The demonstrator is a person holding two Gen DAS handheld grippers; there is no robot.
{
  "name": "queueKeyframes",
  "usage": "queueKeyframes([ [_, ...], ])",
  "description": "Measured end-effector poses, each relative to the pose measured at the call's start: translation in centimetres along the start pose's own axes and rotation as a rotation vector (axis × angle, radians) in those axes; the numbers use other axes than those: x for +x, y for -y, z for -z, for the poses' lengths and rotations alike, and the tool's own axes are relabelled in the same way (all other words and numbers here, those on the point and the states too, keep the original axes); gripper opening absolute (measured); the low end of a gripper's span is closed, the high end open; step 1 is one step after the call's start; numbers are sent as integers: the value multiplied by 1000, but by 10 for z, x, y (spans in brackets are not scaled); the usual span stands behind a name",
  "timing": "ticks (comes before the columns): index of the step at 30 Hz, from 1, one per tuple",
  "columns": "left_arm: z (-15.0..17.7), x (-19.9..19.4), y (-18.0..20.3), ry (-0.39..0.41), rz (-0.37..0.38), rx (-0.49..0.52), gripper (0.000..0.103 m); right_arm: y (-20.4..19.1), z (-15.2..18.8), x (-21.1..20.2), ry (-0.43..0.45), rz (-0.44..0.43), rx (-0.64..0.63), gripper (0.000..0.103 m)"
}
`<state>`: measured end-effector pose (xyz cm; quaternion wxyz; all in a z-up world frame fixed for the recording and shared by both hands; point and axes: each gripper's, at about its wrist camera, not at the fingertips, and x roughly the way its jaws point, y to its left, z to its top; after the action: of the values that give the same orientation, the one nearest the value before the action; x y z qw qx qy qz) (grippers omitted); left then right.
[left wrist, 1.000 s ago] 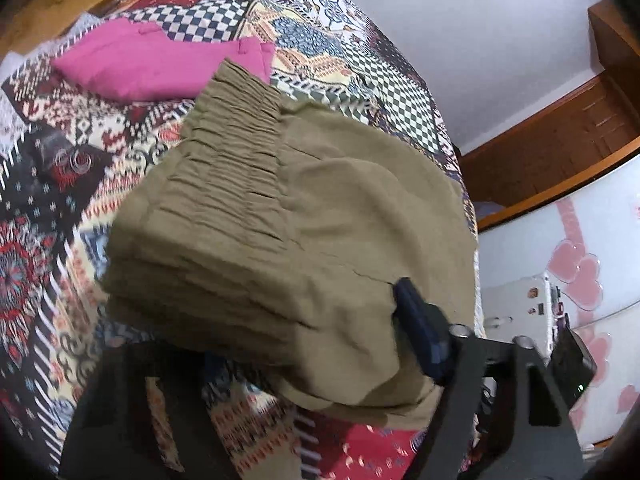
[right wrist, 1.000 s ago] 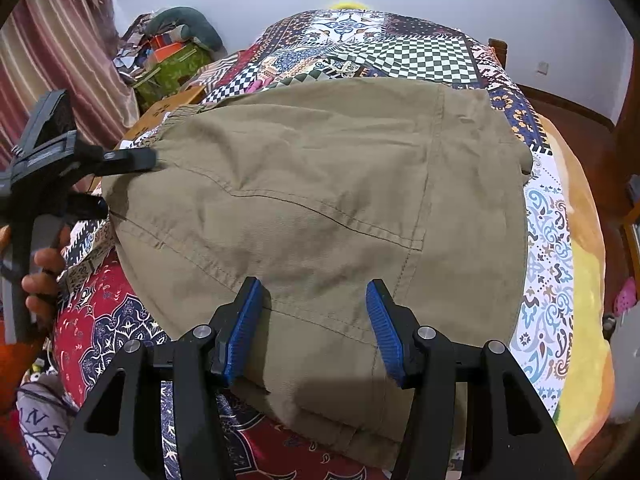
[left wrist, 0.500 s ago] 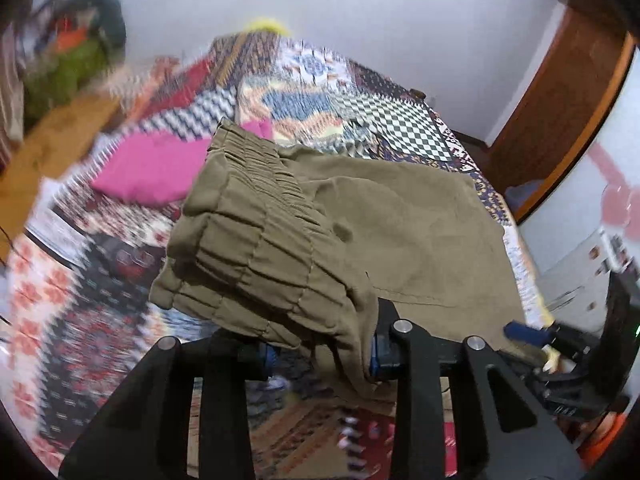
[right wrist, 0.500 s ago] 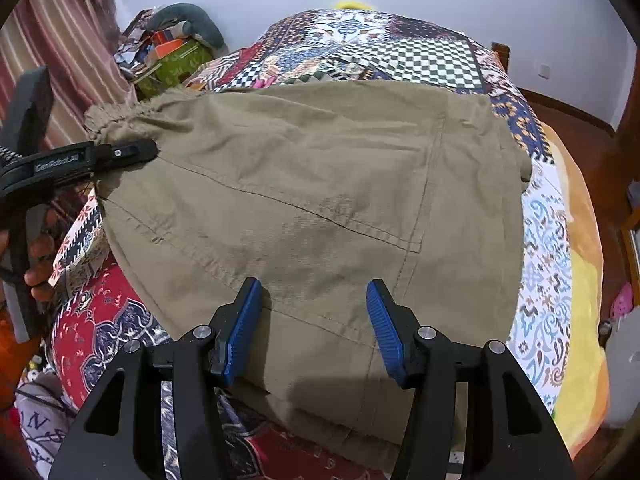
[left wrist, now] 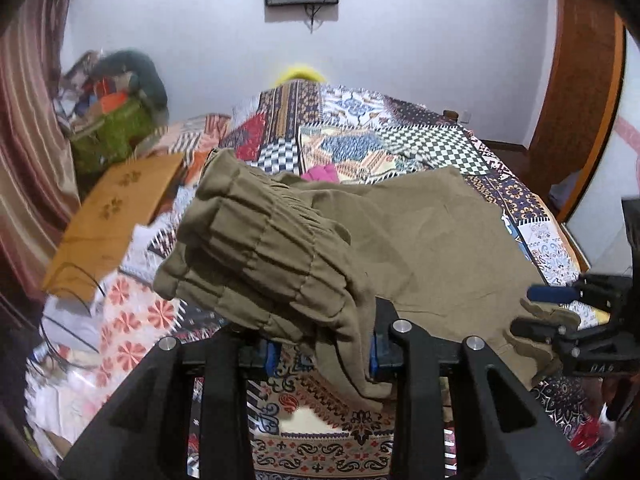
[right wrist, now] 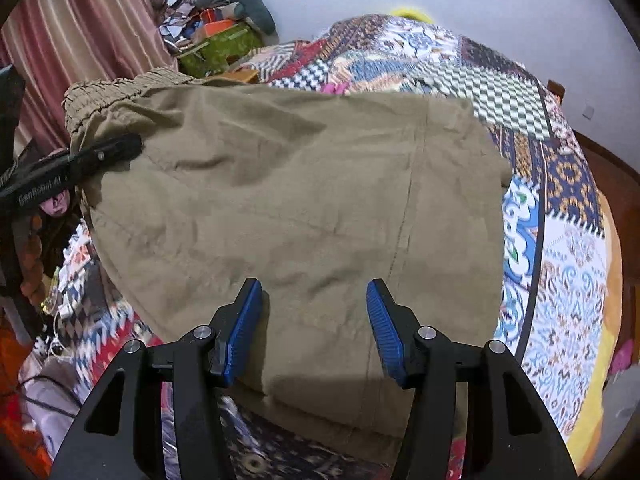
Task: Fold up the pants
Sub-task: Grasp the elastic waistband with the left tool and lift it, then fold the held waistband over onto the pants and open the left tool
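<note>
Left gripper (left wrist: 320, 354) had just been closing and now pinched the gathered elastic waistband (left wrist: 256, 256) of the olive pants (right wrist: 296, 216), lifting that corner clear of the patchwork bedspread (right wrist: 560, 240) — the fold looked barely begun. Right gripper (right wrist: 314, 326) hovered over the near edge of the pants with its jaws parted; from the left wrist view a crumpled bit of olive cloth lay at its fingers, though I could not tell whether they pressed on it. Next move, as I judged it — carry the waistband across the pants lying on the bed, keeping both corners level.
</note>
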<state>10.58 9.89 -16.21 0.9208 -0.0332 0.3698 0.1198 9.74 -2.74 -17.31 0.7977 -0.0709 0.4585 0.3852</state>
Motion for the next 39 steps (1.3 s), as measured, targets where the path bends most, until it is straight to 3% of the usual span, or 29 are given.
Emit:
queueKeyframes([
  [6, -8, -9, 21, 61, -3, 98, 32, -20, -19, 9, 11, 8, -52, 51],
  [11, -15, -15, 35, 65, 79, 110, 30, -34, -14, 33, -75, -13, -97, 51],
  [17, -23, -14, 58, 73, 137, 152, 27, -30, -9, 37, -94, -47, -75, 51],
  [22, -29, -15, 72, 67, 167, 193, 27, -18, -7, 21, -54, -55, -33, 51],
  [29, -32, -11, 97, 52, 197, 256, 27, 36, 17, -20, 14, 63, 84, 51],
  [33, -35, -7, 110, 33, 236, 257, 26, 65, 39, -30, 7, 108, 167, 51],
  [39, -36, 3, 129, -22, 305, 257, 23, 72, 56, -14, -32, 93, 224, 51],
])
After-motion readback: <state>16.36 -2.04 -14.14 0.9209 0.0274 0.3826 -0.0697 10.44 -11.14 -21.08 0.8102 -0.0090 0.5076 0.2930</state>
